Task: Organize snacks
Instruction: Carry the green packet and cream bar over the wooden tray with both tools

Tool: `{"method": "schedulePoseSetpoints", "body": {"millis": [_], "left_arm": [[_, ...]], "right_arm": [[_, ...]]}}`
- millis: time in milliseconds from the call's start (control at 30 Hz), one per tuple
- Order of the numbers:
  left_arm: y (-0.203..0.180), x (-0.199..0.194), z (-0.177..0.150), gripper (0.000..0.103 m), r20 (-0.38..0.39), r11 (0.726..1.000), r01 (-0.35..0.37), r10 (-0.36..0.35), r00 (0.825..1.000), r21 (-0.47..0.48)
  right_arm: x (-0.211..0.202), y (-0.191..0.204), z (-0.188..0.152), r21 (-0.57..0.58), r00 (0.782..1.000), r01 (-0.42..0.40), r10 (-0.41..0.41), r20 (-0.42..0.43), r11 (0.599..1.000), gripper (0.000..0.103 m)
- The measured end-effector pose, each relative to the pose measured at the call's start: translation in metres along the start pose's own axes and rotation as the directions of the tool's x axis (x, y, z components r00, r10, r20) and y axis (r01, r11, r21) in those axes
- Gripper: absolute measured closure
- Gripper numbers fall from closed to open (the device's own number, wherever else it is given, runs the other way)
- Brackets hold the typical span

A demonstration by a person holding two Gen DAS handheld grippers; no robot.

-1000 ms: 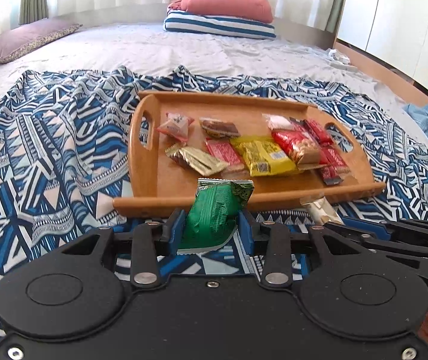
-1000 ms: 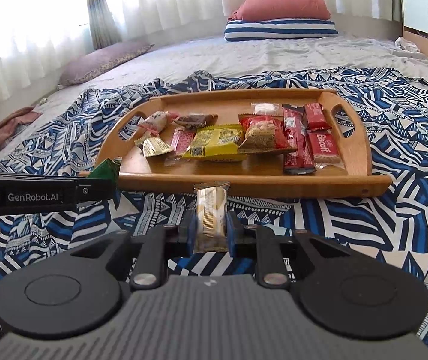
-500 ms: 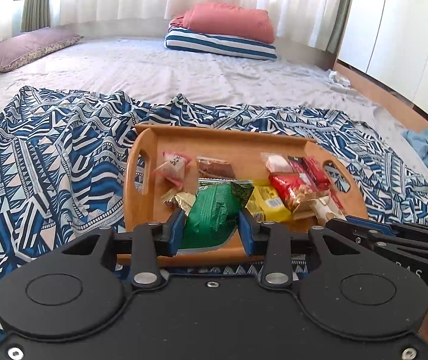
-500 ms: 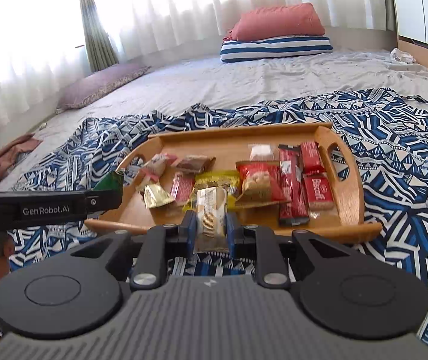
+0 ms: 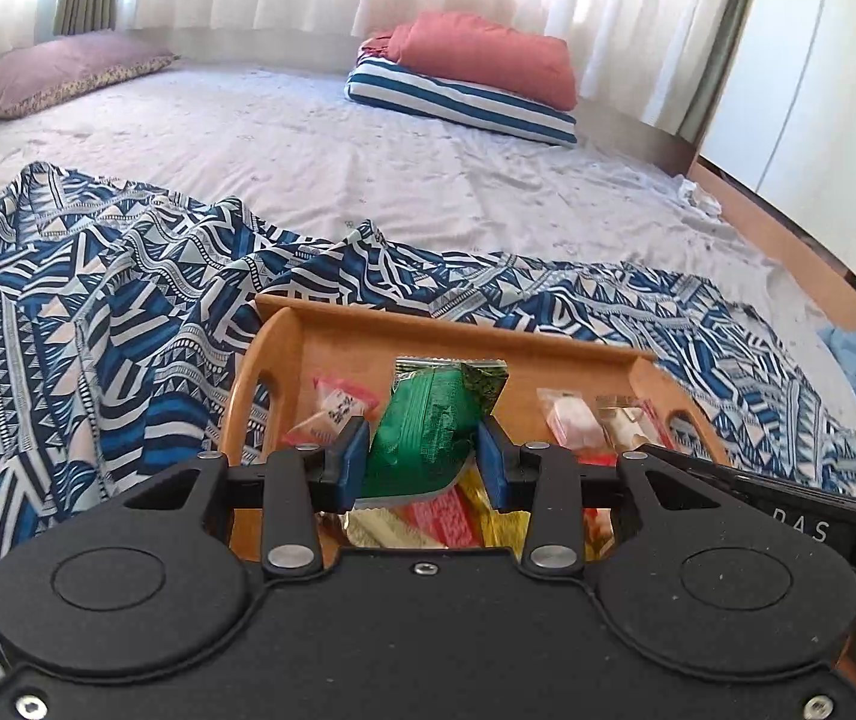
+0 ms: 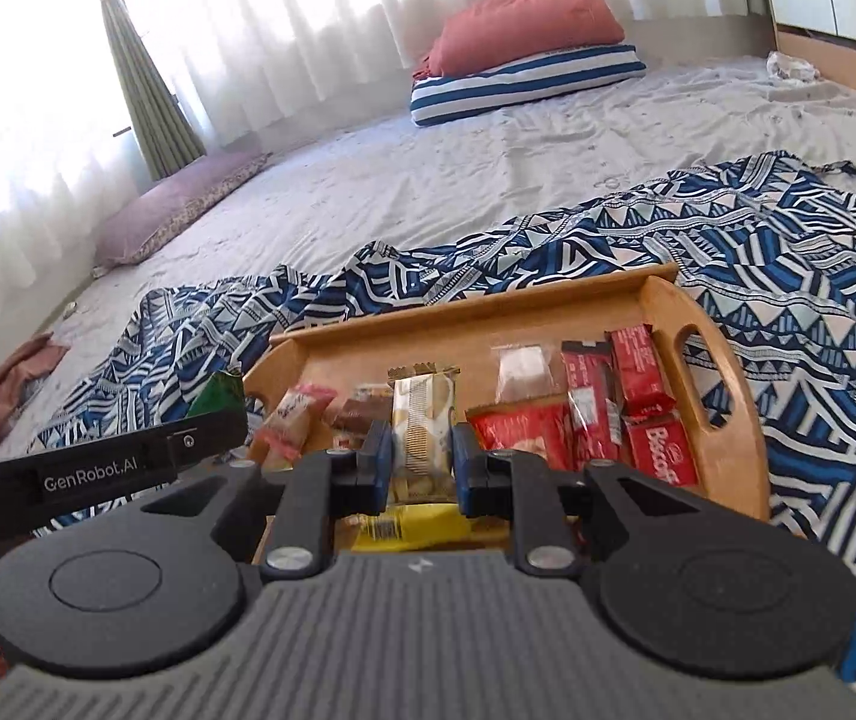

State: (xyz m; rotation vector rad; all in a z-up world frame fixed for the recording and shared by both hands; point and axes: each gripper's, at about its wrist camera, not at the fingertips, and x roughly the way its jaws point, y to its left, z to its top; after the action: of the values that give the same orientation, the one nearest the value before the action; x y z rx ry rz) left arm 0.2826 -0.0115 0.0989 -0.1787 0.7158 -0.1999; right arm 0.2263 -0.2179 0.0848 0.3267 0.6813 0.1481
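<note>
My left gripper [image 5: 422, 459] is shut on a green snack packet [image 5: 428, 426] and holds it over the near part of the wooden tray [image 5: 439, 339]. My right gripper [image 6: 422, 459] is shut on a cream wafer packet [image 6: 422, 420] above the same tray [image 6: 721, 396]. The tray holds several snacks: red biscuit packets [image 6: 637, 369], a pink candy packet [image 6: 296, 414], a yellow packet [image 6: 404, 525], a clear white sweet [image 6: 520, 366]. The left gripper's body [image 6: 98, 468] shows at the left of the right wrist view.
The tray lies on a blue patterned cloth [image 5: 98, 312] spread on a grey bed [image 5: 308, 138]. A striped pillow with a red one on top [image 5: 469, 84] and a purple pillow [image 5: 62, 72] lie far off. Curtains line the back.
Both grippers have moved forward and up with their packets, from in front of the tray's near rim to above the tray. Both grips are unchanged.
</note>
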Motion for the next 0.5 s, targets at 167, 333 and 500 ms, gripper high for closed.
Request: {"method": "schedulePoseSetpoints", "body": {"millis": [167, 333, 500], "left_arm": [[0.004, 0.037, 0.013, 0.066, -0.028, 1.000, -0.022, 0.021, 0.999, -0.018], [0.008, 0.071, 0.017, 0.066, -0.072, 0.998, -0.016, 0.012, 0.997, -0.058], [0.006, 0.096, 0.010, 0.066, -0.110, 0.997, -0.054, 0.049, 0.993, -0.052]], "right_arm": [[0.031, -0.004, 0.020, 0.046, 1.000, 0.020, -0.020, -0.012, 0.999, 0.078], [0.060, -0.007, 0.027, 0.066, 0.999, 0.031, -0.029, -0.030, 0.997, 0.078], [0.085, -0.013, 0.028, 0.091, 0.997, 0.041, -0.036, -0.061, 0.995, 0.078]]}}
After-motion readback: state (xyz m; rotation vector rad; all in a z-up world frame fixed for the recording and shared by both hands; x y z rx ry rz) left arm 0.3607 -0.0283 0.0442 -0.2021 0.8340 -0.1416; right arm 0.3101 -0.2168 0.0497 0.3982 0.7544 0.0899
